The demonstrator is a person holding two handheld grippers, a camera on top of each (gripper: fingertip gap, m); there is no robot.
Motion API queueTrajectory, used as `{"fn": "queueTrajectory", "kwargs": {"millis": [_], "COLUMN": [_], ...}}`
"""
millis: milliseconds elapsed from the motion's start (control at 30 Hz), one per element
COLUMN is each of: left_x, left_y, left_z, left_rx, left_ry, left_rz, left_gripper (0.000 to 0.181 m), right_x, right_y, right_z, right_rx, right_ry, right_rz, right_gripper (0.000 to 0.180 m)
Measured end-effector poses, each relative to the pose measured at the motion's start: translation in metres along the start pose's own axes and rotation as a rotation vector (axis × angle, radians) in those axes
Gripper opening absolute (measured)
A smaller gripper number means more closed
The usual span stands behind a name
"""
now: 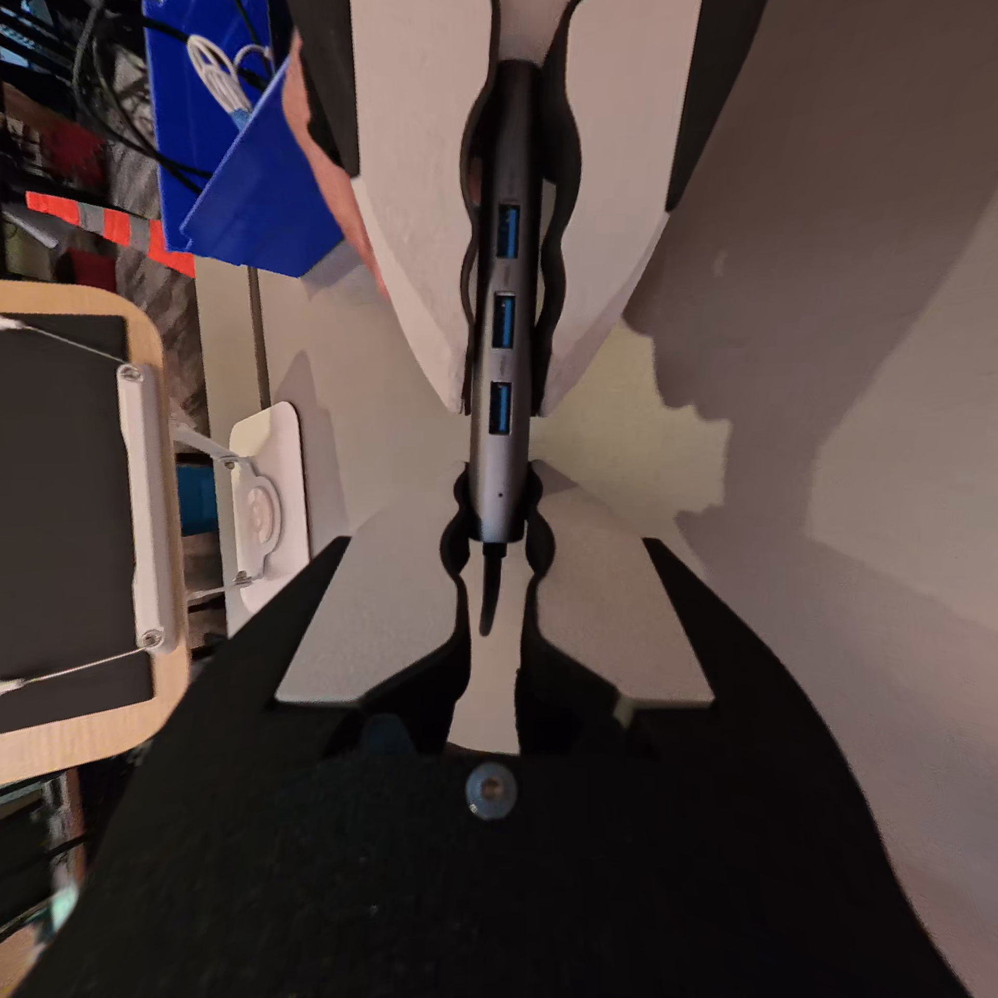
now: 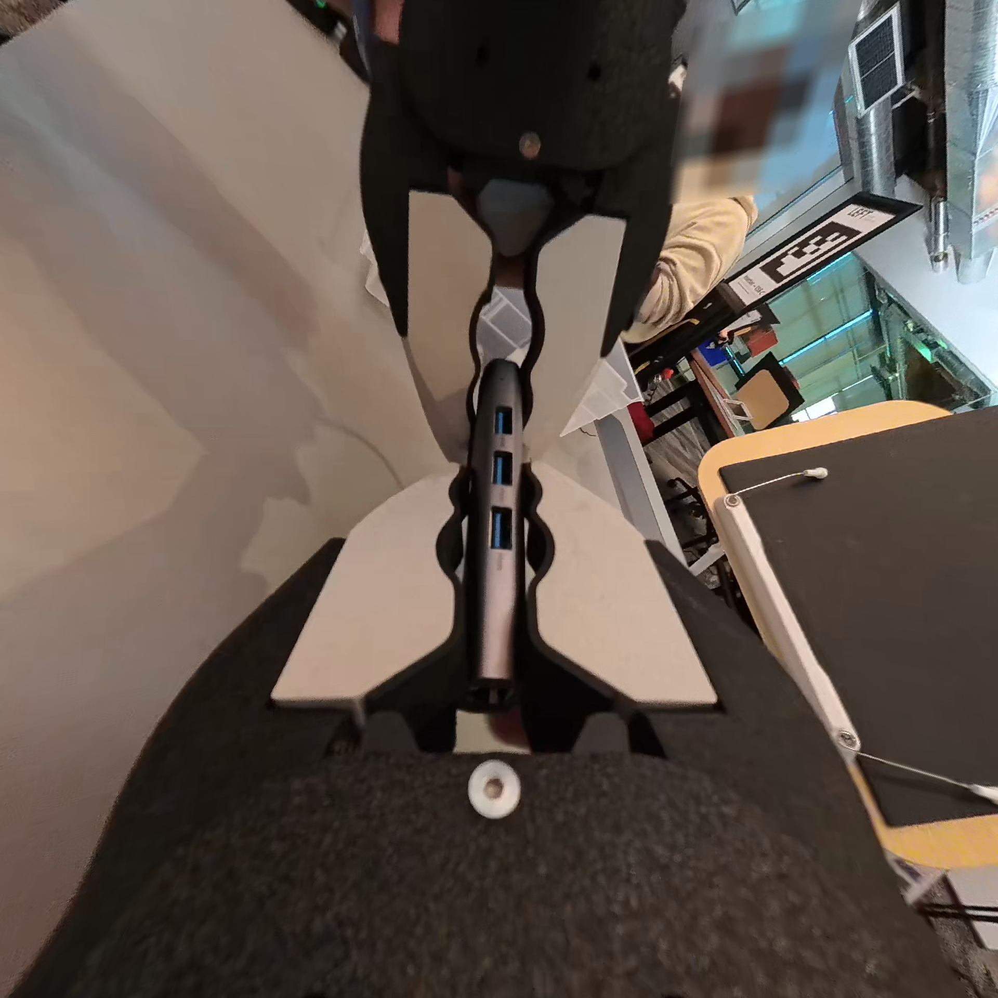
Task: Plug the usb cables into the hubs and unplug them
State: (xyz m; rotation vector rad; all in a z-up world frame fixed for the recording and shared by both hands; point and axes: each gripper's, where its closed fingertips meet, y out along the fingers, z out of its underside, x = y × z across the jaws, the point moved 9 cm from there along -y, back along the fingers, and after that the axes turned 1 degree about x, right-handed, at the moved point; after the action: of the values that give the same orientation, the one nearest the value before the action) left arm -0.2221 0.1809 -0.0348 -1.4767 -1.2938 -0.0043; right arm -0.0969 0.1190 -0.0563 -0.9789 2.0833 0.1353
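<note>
In the left wrist view, the left gripper (image 1: pixel 497 486) is clenched on the cable end of a slim grey hub (image 1: pixel 499 335), its jaws pinching the narrow sides just above where a dark cable (image 1: pixel 489 588) leaves the body. The right gripper (image 1: pixel 502 399) comes in from the top and clamps the far stretch of the same hub, so the hub hangs between the two, above a white table (image 1: pixel 864 486). Three blue ports (image 1: pixel 503 321) sit in a row on the face turned to the camera, all empty. The hub looks light, stiff and smooth-skinned, probably metal or hard plastic, so it may slip or twist if a plug is pushed in off-axis; a hold on the narrow sides near the ends, clear of the ports, seems best. Off to the left are a black board with a pale wood edge (image 1: pixel 81 540) and a blue box (image 1: pixel 237 162); small marks between the ports are too blurred to make out. In the right wrist view, the right gripper (image 2: pixel 494 480) grips the hub (image 2: pixel 494 540) deep between its jaws, with the ports (image 2: pixel 502 467) showing, while the left gripper (image 2: pixel 505 367) holds the far tip. No plug is visible. A framed black-and-white marker card (image 2: pixel 821 243) stands behind, and a person's cream sleeve (image 2: pixel 696 254) shows beside it.
</note>
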Motion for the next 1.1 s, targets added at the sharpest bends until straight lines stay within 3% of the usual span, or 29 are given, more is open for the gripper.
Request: {"fn": "queueTrajectory", "kwargs": {"millis": [367,467,567,700,800,900,967,1100], "left_x": [0.011,0.022,0.028,-0.026,-0.091,-0.139,-0.16,-0.164], "left_y": [0.015,0.016,-0.013,-0.046,-0.051,-0.057,-0.061,-0.067], "left_z": [0.013,0.025,0.043,0.061,0.055,0.044,0.043,0.053], "left_rx": [-0.025,0.019,-0.047,-0.159,-0.163,-0.162,-0.116,0.074], "left_ry": [-0.063,-0.261,-0.58,-1.001,-1.171,-1.206,-1.201,-1.121], "left_rz": [0.013,-0.053,-0.225,-0.26,-0.172,-0.176,-0.221,-0.351], "left_gripper": [0.016,0.022,0.04,0.035,0.036,0.039,0.039,0.04], "right_x": [-0.013,-0.021,-0.043,-0.062,-0.053,-0.039,-0.035,-0.035], "right_y": [0.008,0.018,0.026,0.054,0.08,0.091,0.091,0.088], "right_z": [0.005,0.008,0.015,0.043,0.076,0.097,0.096,0.093], "right_rx": [0.118,0.198,0.209,0.303,0.333,0.335,0.341,0.274], "right_ry": [0.029,-0.071,-0.068,-0.181,-0.189,-0.131,-0.198,-0.136], "right_rz": [-0.041,0.019,0.094,0.245,0.29,0.31,0.314,0.243], "right_gripper": [0.018,0.018,0.018,0.018,0.018,0.018,0.018,0.018]}}
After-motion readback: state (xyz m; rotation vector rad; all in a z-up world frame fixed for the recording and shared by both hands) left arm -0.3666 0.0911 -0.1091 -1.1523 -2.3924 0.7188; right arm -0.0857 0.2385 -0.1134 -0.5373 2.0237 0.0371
